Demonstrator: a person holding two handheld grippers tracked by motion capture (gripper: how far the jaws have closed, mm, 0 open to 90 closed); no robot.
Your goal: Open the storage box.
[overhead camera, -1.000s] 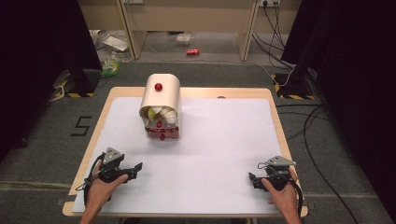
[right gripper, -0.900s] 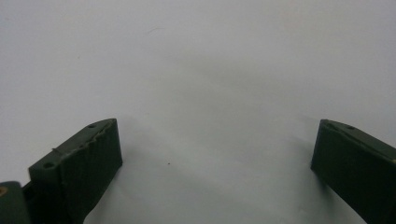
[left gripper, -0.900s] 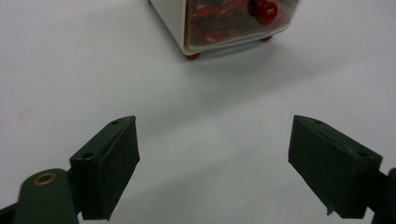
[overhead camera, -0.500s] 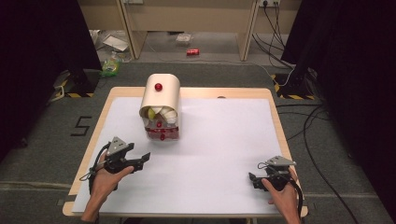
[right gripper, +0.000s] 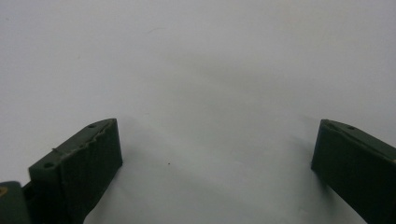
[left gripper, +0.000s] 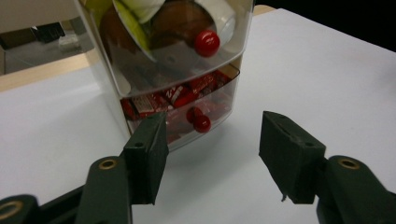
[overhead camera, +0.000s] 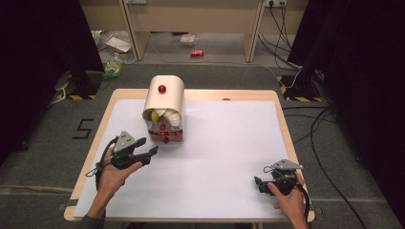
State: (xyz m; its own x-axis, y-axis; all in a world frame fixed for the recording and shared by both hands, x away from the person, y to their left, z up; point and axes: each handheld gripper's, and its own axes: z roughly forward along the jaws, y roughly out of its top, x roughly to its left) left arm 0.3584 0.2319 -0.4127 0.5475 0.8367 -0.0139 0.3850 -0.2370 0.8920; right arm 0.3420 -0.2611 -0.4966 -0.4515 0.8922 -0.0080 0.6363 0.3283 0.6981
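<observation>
The left tongs (overhead camera: 152,151), jaws just narrowed with nothing between them, point at the clear drawer box (overhead camera: 165,112).

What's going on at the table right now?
A person holds a hand-held gripper in each hand. The left hand-held gripper points at the small box with a rounded lid and a clear drawer of red-wrapped sweets. Its jaws have just been closing, nothing is between them yet, and the drawer's red knob lies just ahead. The right hand-held gripper rests open near the table's edge.
</observation>
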